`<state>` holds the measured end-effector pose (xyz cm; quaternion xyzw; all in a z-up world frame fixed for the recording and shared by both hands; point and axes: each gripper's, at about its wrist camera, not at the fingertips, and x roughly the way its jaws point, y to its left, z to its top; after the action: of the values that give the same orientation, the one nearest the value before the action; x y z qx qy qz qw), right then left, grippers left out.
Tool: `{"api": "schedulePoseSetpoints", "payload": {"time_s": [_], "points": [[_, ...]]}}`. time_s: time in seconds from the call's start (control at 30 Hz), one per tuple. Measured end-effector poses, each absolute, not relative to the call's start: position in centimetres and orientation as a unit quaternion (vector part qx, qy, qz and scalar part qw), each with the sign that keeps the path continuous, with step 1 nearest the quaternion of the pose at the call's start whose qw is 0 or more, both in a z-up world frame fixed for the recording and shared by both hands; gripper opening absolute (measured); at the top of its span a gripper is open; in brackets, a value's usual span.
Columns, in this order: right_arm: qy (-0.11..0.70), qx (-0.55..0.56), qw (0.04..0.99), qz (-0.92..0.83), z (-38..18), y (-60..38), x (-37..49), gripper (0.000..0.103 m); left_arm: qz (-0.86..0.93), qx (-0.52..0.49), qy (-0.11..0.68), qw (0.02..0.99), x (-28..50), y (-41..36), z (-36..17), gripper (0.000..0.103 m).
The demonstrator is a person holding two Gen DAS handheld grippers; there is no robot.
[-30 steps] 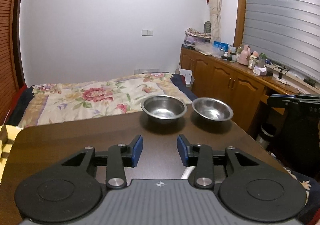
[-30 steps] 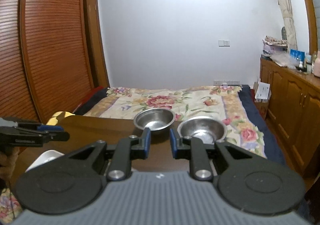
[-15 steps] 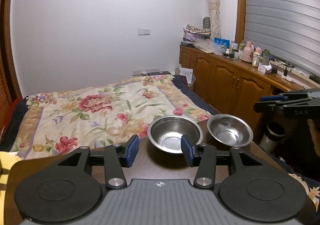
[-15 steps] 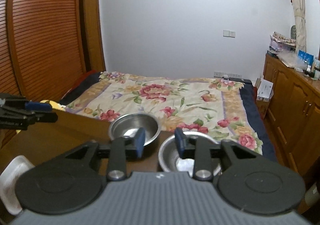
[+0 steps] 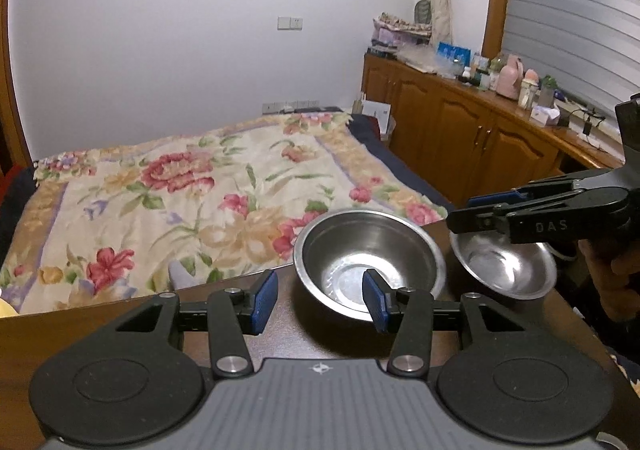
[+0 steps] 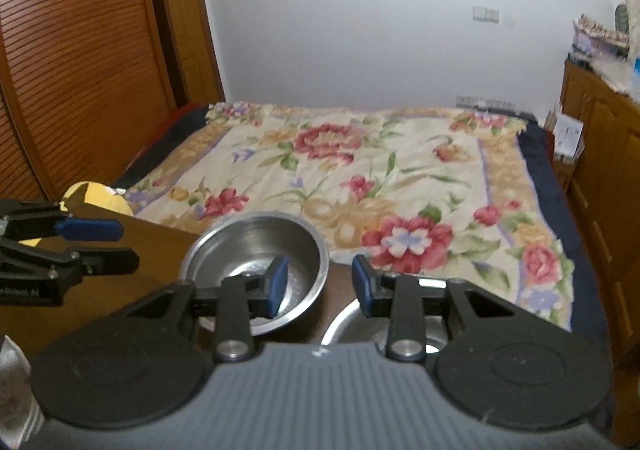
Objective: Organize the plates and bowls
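Two round, shiny steel bowls [image 5: 370, 262] [image 5: 506, 270], perhaps touching

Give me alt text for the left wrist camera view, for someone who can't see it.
Two empty steel bowls sit side by side at the far edge of a dark wooden table: the left bowl just ahead of the open left tool, the right bowl under the right tool. Beyond lies a bed with a floral cover.
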<state>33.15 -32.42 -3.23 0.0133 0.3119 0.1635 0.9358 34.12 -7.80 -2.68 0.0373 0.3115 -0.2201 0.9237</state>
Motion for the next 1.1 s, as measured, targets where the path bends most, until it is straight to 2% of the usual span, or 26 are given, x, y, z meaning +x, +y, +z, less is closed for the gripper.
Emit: {"api": "schedulePoseSetpoints", "payload": {"time_s": [0.1,0.37,0.47,0.6,0.67,0.73,0.93,1.1], "points": [[0.324,0.021,0.932,0.16,-4.0,-32.1,34.1,0.037,-0.212,0.025,0.318,0.924,35.2,-7.8,-3.5,0.04],[0.338,0.025,0.927,0.161,-5.1,-31.3,35.4,0.036,-0.205,-0.002,0.334,0.92,37.3,-8.0,-4.8,0.033],[0.345,0.031,0.923,0.165,-5.4,-31.2,36.0,0.033,-0.207,-0.011,0.345,0.915,37.9,-8.1,-5.2,0.029],[0.357,0.053,0.916,0.176,-5.8,-31.1,36.4,0.03,-0.207,-0.026,0.36,0.909,38.2,-8.0,-5.6,0.019],[0.36,0.054,0.914,0.178,-6.0,-30.9,36.2,0.029,-0.207,-0.03,0.362,0.908,38.2,-7.9,-5.6,0.019],[0.362,0.051,0.913,0.181,-6.2,-30.6,36.2,0.023,-0.206,-0.036,0.366,0.907,38.1,-7.8,-5.7,0.019],[0.363,0.055,0.911,0.188,-6.0,-30.4,35.9,0.018,-0.197,-0.056,0.389,0.898,38.2,-7.1,-5.6,0.016],[0.347,0.051,0.916,0.193,-4.5,-30.2,35.1,0.016,-0.202,-0.059,0.371,0.905,37.3,-6.6,-3.9,0.015]]}}
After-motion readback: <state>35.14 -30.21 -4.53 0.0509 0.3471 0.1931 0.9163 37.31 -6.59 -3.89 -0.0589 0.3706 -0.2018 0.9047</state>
